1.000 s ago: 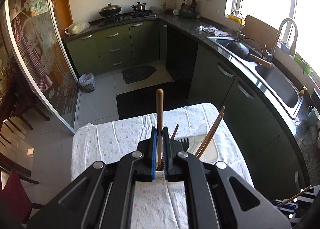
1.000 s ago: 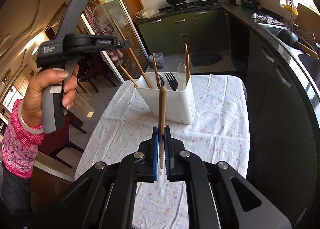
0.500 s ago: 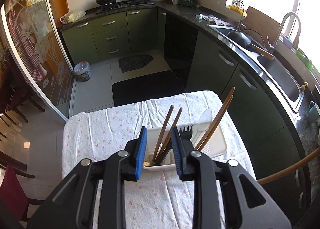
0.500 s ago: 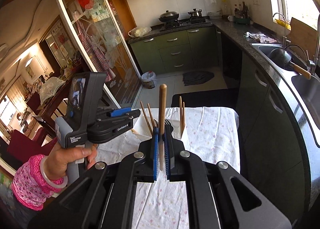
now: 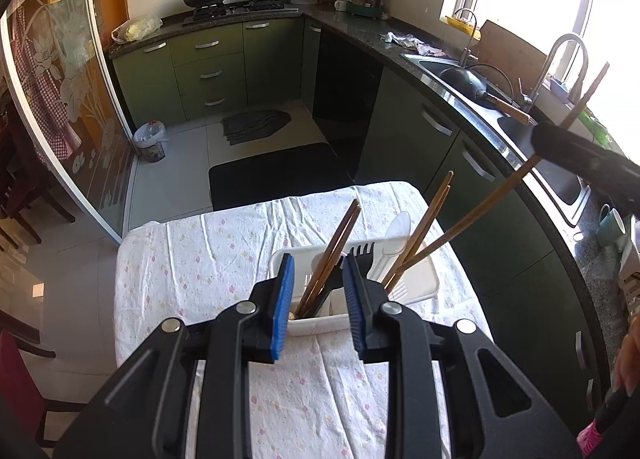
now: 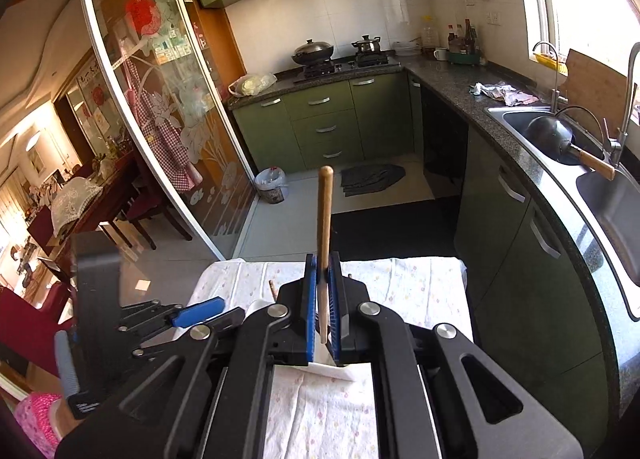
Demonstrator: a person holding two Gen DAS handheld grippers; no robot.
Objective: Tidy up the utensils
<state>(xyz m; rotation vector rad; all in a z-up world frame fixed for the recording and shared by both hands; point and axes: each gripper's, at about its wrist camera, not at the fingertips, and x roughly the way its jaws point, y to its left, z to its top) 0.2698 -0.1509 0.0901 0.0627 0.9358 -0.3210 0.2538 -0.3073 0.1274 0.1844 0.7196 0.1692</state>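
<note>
A white utensil holder [image 5: 418, 285] stands on the cloth-covered table [image 5: 208, 259]. It holds brown chopsticks [image 5: 336, 247], a black fork [image 5: 362, 253] and a white spoon [image 5: 394, 235]. My left gripper [image 5: 316, 291] is open and empty just above the holder's near side. My right gripper [image 6: 323, 299] is shut on a wooden chopstick [image 6: 325, 211] that points up and forward. In the left wrist view that chopstick [image 5: 480, 207] slants down into the holder's right compartment. The holder is mostly hidden under my right gripper.
The table carries a white flowered cloth [image 6: 420, 291]. Green cabinets and a dark counter with a sink [image 5: 500, 107] run along the right. A black floor mat [image 5: 276, 175] lies beyond the table. My left gripper [image 6: 196, 317] shows at the left of the right wrist view.
My left gripper let go of its chopstick into the holder and opened wide. My right gripper moved over the holder with its chopstick.
</note>
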